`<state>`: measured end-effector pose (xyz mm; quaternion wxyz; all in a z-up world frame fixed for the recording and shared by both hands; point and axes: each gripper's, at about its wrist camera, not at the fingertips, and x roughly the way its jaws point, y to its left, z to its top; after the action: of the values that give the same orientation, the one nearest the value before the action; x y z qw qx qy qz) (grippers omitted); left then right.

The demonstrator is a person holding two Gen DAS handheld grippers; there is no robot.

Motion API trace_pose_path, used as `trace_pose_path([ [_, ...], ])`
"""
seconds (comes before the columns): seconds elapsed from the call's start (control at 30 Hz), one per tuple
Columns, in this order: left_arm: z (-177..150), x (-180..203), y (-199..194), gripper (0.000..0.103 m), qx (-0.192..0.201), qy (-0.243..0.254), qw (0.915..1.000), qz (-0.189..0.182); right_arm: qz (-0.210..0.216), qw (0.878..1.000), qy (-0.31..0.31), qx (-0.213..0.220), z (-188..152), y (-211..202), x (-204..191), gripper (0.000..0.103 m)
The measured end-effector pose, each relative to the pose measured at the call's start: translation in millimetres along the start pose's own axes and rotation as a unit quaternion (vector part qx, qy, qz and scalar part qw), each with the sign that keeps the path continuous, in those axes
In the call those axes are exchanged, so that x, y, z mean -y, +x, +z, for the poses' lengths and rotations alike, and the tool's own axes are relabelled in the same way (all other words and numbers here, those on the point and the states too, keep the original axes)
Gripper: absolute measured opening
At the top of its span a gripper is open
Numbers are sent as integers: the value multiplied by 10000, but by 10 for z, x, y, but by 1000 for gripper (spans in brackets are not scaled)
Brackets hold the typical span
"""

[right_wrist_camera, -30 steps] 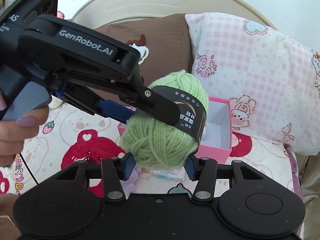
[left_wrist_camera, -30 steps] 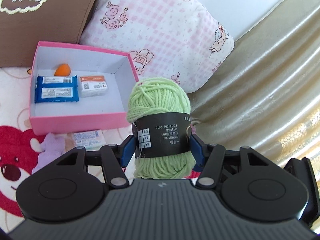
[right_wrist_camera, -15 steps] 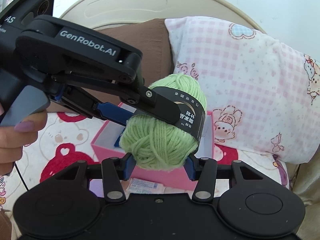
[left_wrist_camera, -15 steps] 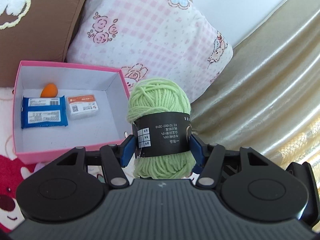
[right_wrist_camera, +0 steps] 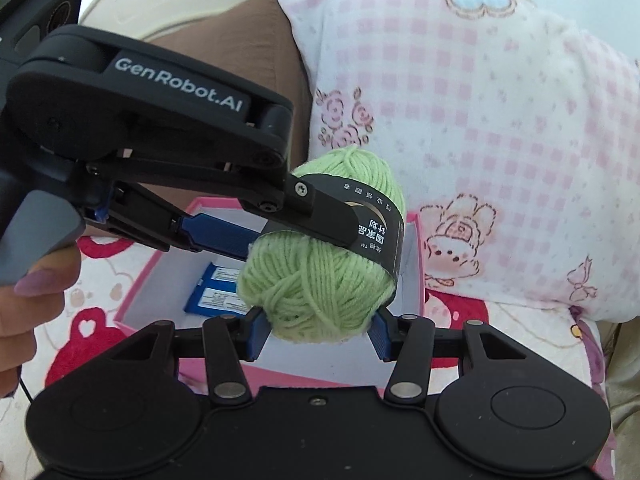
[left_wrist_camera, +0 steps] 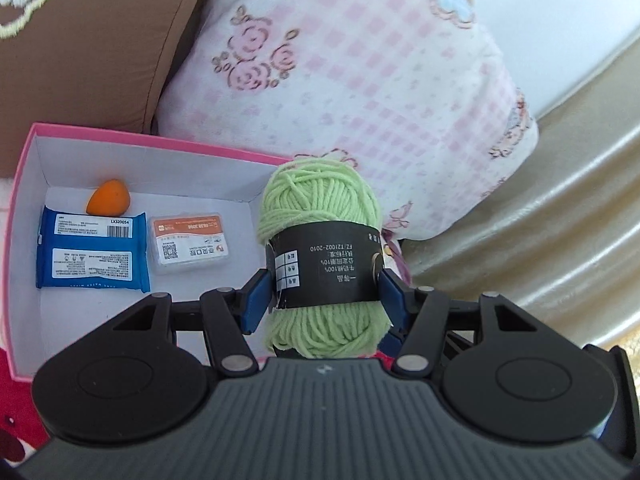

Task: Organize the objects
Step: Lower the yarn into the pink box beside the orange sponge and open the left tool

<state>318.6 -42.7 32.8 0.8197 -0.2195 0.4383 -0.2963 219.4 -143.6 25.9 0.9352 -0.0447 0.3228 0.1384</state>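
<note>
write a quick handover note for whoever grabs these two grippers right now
Left gripper: shut on the green yarn ball with black paper band, held above the right end of the pink cardboard box.
Right gripper: at the ball's lower end; contact unclear.
Already in the box: blue wipes packet, white card pack with orange label, small orange egg-shaped sponge.
Left: lower the ball into the box's free right side, release.

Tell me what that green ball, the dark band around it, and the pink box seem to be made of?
The green ball looks like soft, matte wool or acrylic yarn: wound, fuzzy strands show. Its dark band seems to be thin printed paper with a slight sheen, wrapped flat. The pink box appears to be stiff cardboard, pink outside and plain white inside, with crisp folded walls.
</note>
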Motion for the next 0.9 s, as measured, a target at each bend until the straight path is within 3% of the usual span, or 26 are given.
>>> trace_pose_path([
  [0.37, 218, -457, 736, 56, -410, -71, 9991, -91, -448, 9967, 102, -668, 39, 803, 154, 55],
  [0.53, 249, -642, 902, 53, -358, -368, 9987, -3, -714, 9927, -444, -863, 35, 981, 50, 55],
  [0.67, 261, -782, 1003, 51, -434, -628, 9970, -141, -680, 9924, -388, -950, 25, 1036, 106, 53],
  [0.9, 247, -692, 1041, 49, -352, -379, 9987, -8, -696, 9905, -510, -1070, 18, 1090, 179, 52],
])
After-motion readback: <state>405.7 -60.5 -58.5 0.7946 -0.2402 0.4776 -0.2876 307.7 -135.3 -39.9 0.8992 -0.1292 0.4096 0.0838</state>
